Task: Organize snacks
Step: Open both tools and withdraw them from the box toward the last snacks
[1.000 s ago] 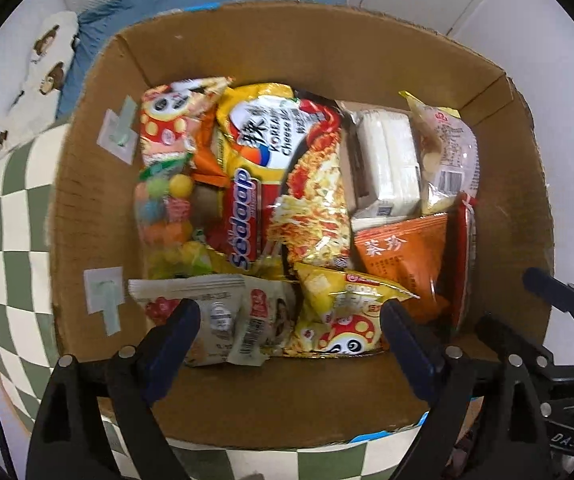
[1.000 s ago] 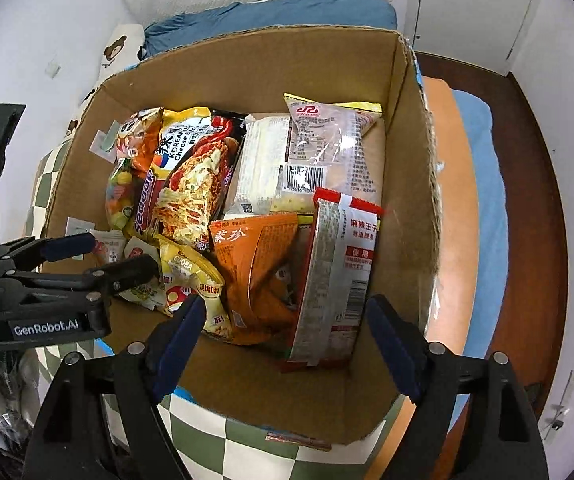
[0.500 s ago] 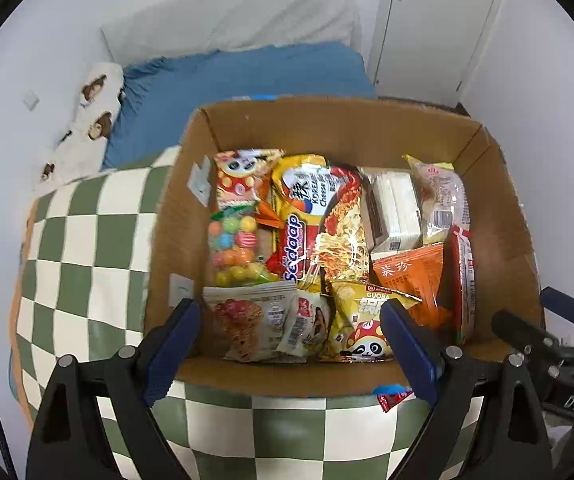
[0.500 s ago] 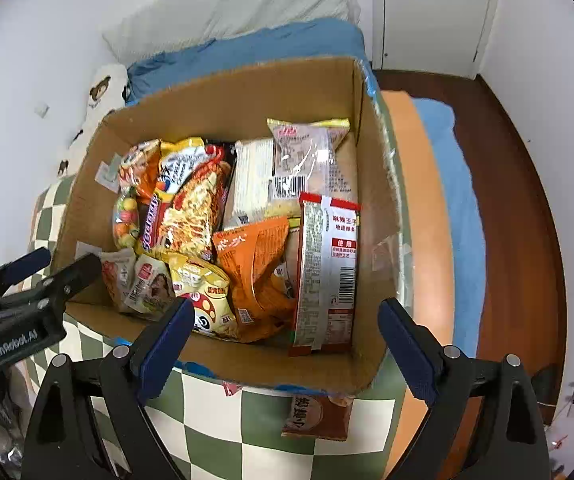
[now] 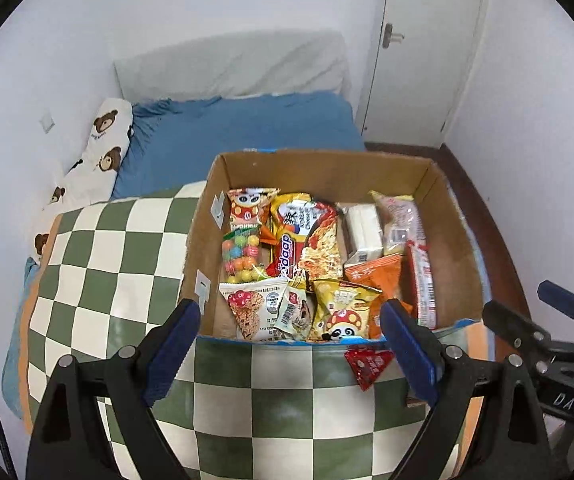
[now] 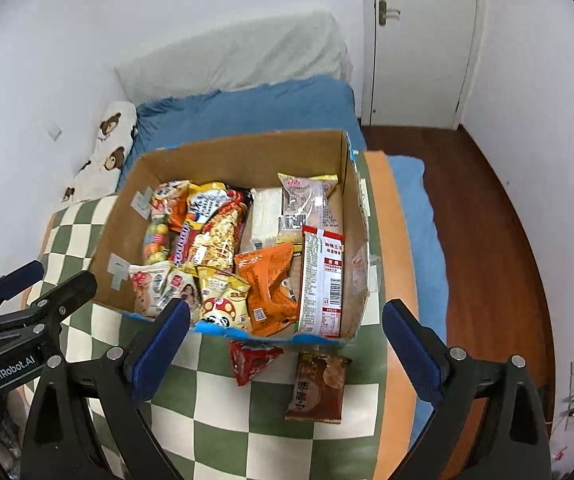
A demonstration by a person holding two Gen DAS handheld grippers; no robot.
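The box (image 5: pixel 455 248) is matt brown cardboard, its snack packets (image 5: pixel 321 240) glossy, crinkled plastic film. It sits on a soft checked cloth (image 5: pixel 127 248). The floor (image 6: pixel 499 216) is polished dark wood.

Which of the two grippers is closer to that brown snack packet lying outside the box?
The right gripper. The brown packet lies on the checkered cloth just ahead between its open fingers. The left gripper is off to the left, past the cardboard box's other corner.
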